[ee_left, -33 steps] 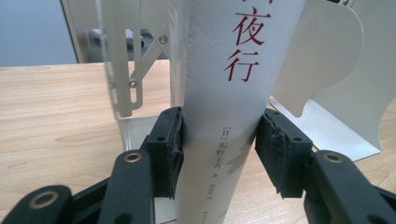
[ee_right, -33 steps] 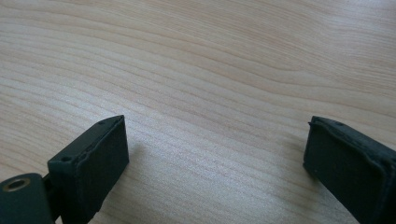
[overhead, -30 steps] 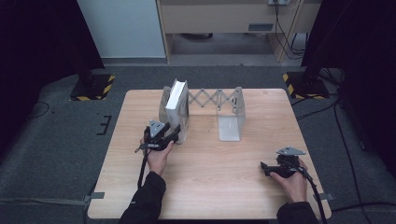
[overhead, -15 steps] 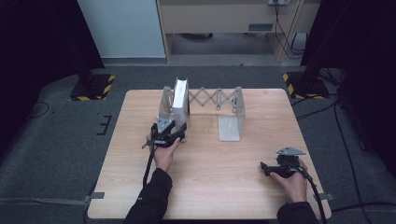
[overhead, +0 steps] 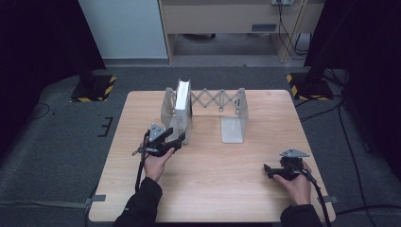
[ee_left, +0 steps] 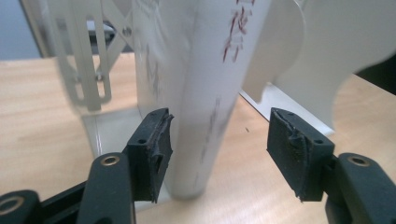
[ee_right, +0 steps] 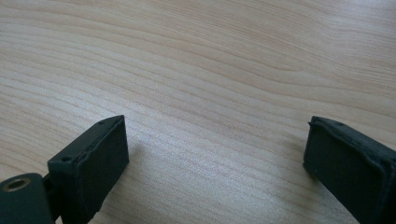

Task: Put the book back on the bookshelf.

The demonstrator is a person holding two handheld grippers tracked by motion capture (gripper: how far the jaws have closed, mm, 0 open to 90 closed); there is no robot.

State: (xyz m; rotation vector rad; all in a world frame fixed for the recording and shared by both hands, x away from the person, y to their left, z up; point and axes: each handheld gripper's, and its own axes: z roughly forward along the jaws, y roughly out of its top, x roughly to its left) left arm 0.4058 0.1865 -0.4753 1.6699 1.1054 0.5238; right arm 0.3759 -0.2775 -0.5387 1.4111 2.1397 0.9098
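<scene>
Fingers (ee_left: 152, 149) of the left gripper (overhead: 177, 141), just opening, flank the book (overhead: 183, 106) now upright in the rack (overhead: 234, 130), apparently placed; right gripper (overhead: 267, 170) idles wide, withdrawal left.

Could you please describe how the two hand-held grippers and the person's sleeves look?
Both the left gripper and the right gripper are black, each topped by a grey three-cornered plate and trailing a black cable. Their jaws are black blocks with worn, rough pads, fixed to arms with brass-coloured rivets. The person wears dark sleeves that reach the wrists.
</scene>
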